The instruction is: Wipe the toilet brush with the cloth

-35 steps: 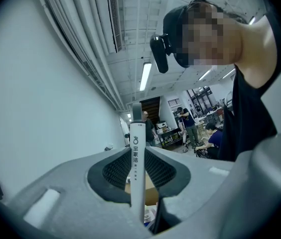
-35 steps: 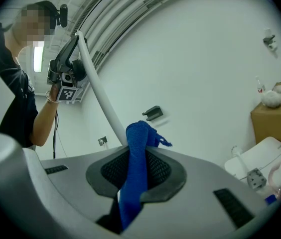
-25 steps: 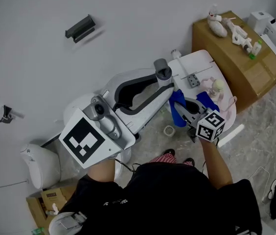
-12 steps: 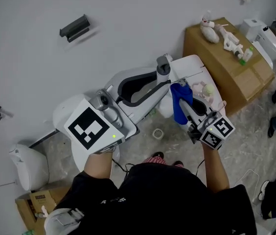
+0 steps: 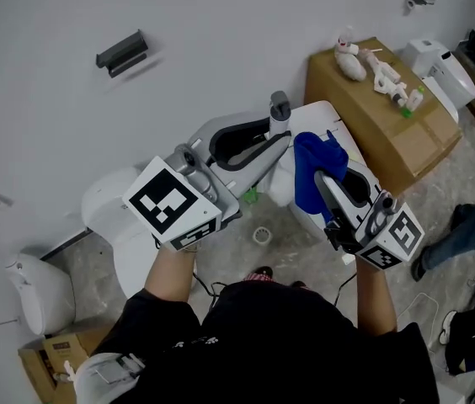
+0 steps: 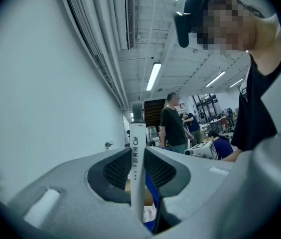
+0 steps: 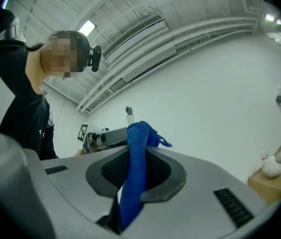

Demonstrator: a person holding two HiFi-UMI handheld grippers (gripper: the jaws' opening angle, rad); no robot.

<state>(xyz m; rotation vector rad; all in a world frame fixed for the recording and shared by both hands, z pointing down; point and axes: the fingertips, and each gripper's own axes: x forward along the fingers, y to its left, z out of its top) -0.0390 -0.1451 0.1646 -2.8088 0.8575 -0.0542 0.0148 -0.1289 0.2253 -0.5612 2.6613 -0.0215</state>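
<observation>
Blue cloth (image 5: 312, 171) sits bunched in the right tool (image 7: 140, 152), whose two jaws are pressed together on it. A thick fold runs up between the pads and spills past the tips, with a frayed corner to one side. In the head view the cloth is just left of the cardboard box (image 5: 389, 129) and overlaps a white rounded fixture (image 5: 338, 129) that stands just beside the box.

The toilet brush (image 6: 137, 158) is the next thing further from the box. Its white handle stands upright, crossways between the jaws of the left tool (image 5: 278, 133), and both pads are clamped against its sides. A grey cap tops the handle above the jaws, and dark print runs down the white part. Only the handle shows; the brush's head cannot be made out. The cloth is close beside the handle, on the side nearer the box, and whether the two touch cannot be told.

The left tool lies about level and points toward the box. The right tool tilts upward, its marker cube nearest the person's body.

Several small white items (image 5: 381, 70) lie on top of the box, and a white toilet (image 5: 440, 70) stands past its far end. A dark grey bracket (image 5: 120, 51) hangs on the pale wall (image 5: 221, 32), well apart from the box. A round drain (image 5: 261, 235) is set in the mottled floor (image 5: 246, 251) below the tools. A person's trouser leg (image 5: 465, 225) shows on the near side of the box.
</observation>
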